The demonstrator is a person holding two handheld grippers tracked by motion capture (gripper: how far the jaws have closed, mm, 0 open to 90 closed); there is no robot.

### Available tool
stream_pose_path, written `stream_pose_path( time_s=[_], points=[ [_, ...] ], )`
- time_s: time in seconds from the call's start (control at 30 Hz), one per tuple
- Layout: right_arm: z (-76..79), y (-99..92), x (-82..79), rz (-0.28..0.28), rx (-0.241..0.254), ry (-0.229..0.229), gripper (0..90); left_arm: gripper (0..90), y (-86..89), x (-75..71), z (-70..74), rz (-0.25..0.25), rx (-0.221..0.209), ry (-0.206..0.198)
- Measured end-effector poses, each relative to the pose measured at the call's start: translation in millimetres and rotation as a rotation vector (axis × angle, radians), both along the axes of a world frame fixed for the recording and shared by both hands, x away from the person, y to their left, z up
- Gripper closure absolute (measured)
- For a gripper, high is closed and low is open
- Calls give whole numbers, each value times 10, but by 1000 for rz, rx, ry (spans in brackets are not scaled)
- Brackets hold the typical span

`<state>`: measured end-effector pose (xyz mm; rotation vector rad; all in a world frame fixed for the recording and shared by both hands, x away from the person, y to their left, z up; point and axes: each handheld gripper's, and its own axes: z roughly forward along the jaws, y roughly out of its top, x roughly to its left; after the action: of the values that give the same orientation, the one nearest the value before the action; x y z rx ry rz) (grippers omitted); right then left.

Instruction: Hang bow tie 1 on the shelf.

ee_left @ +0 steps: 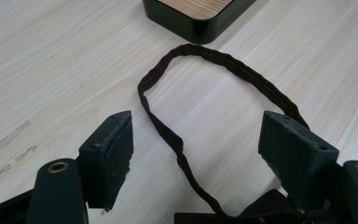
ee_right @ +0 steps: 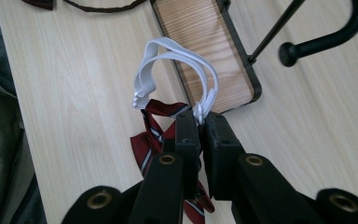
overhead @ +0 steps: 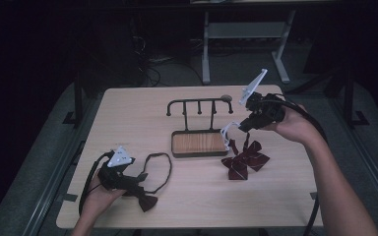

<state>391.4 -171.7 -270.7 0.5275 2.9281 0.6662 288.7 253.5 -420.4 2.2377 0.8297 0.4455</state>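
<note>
The right gripper (ee_right: 199,122) pinches the red bow tie's white strap (ee_right: 177,60), lifting it (probably toward the rack (overhead: 199,105)). The left gripper (ee_left: 196,149) sits wide open over the dark bow tie's band (ee_left: 168,135), holding nothing.

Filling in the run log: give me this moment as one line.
right tongs: shut on white elastic strap of dark red striped bow tie | left tongs: open over dark brown bow tie band

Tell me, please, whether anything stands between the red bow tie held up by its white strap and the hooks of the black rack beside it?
Nothing visible does. The right hand-held gripper is shut on the white strap of the red bow tie, just right of the rack. Its hooks are bare, with open space between them and the strap.
</note>
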Motion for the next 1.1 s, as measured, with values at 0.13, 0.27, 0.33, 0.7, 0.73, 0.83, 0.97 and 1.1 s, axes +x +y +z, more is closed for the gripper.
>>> stream_pose_path(
  time_s=[0.13, 0.27, 0.33, 0.7, 0.73, 0.83, 0.97, 1.1],
  points=[
    [39, -7, 46, -10, 3, 0, 846, 268, -3, 0, -1, -3, 4, 1],
    [77, -12, 88, -22, 5, -8, 846, 268, -6, -7, 0, -4, 3, 1],
    [96, -9, 108, -29, 8, -9, 846, 268, -2, -2, -3, -4, 3, -1],
    [162, 23, 268, -58, -2, -10, 846, 268, 9, 3, -3, -2, 5, 4],
    [173, 23, 308, -69, -2, -10, 846, 268, 12, 2, -1, -3, 4, 4],
    [178, 22, 344, -80, -3, -9, 846, 268, 15, 0, 1, -1, 1, 3],
    [187, 3, 431, -104, -2, -5, 846, 268, 14, 1, 0, -4, 2, 4],
    [193, -16, 484, -126, 0, -2, 846, 268, 13, -3, 4, -4, 2, 4]
  ],
)
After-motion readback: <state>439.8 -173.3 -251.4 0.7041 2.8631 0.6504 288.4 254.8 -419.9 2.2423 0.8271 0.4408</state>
